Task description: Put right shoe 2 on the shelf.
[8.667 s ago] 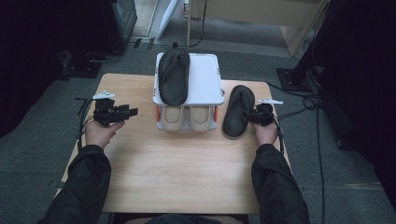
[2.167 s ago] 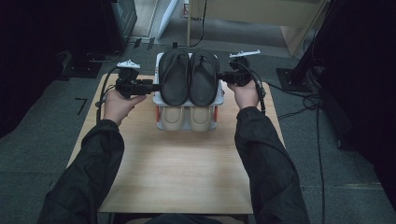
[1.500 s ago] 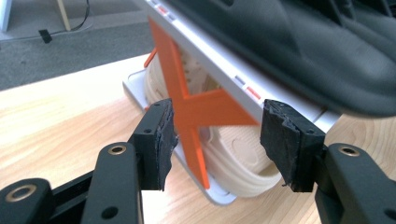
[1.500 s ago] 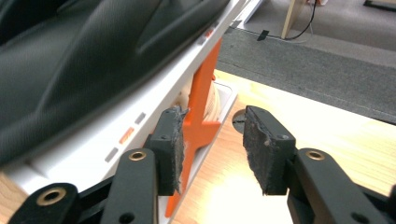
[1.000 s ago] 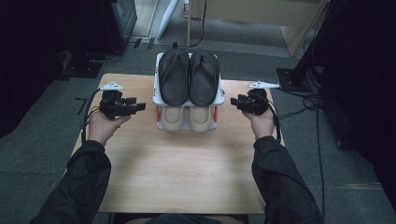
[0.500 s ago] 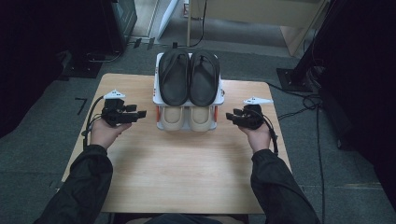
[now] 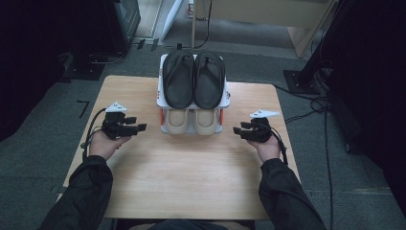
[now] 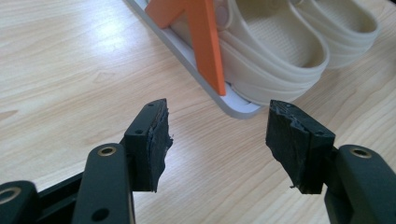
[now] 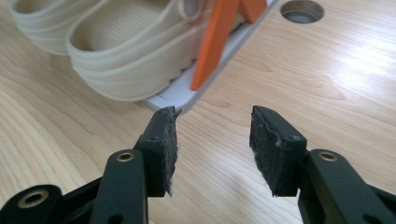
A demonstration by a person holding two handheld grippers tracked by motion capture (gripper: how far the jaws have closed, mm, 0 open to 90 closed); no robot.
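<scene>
Two black sandals lie side by side on the top shelf of a small white rack with orange struts at the table's far middle. A pair of cream clogs sits on its lower shelf, also seen close up as cream clogs and cream clogs. My left gripper hovers left of the rack, open and empty, its jaws having just been opening. My right gripper hovers right of the rack, open and empty, its jaws likewise just opening.
The wooden table stretches toward the person, whose dark sleeves come in from the bottom. A round cable hole lies in the tabletop beside the rack. Cables and dark equipment stand on the grey floor around.
Both hands have drawn back from the rack toward the person and sunk closer to the table. Both black sandals stay on the top shelf, released.
</scene>
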